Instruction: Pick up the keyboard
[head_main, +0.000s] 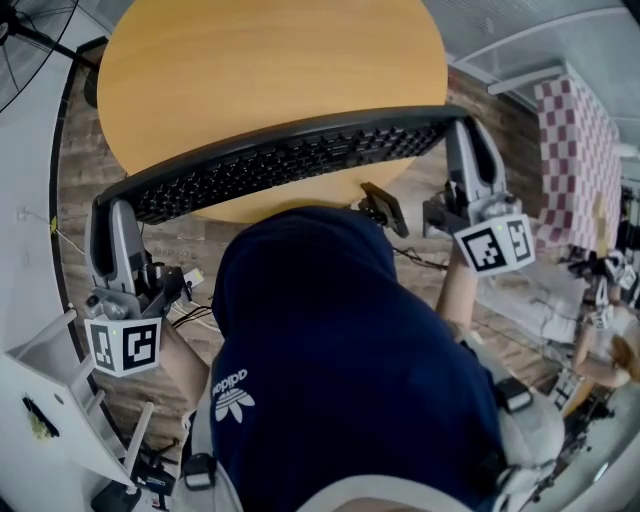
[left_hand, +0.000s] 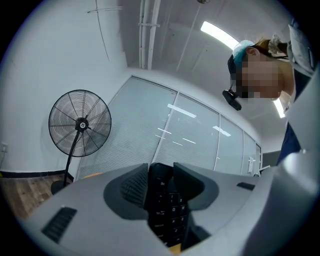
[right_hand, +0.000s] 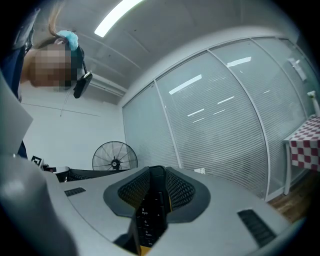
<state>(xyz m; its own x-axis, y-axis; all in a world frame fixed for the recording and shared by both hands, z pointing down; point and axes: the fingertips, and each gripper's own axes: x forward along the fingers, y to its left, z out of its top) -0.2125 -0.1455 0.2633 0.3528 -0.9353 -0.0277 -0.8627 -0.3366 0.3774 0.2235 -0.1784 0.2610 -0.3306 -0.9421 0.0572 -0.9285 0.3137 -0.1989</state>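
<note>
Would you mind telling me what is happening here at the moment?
A person is holding a black keyboard with two handheld grippers. The left gripper is clamped on one end of it and the right gripper on the other. The keyboard spans the near edge of a round wooden table, with both ends reaching past the rim. Whether it is fully clear of the tabletop cannot be told.

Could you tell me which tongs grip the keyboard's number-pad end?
The right tongs: the right gripper view shows keys 9, 6 and 3 between the jaws. The left tongs hold the other end of the keyboard.
</note>
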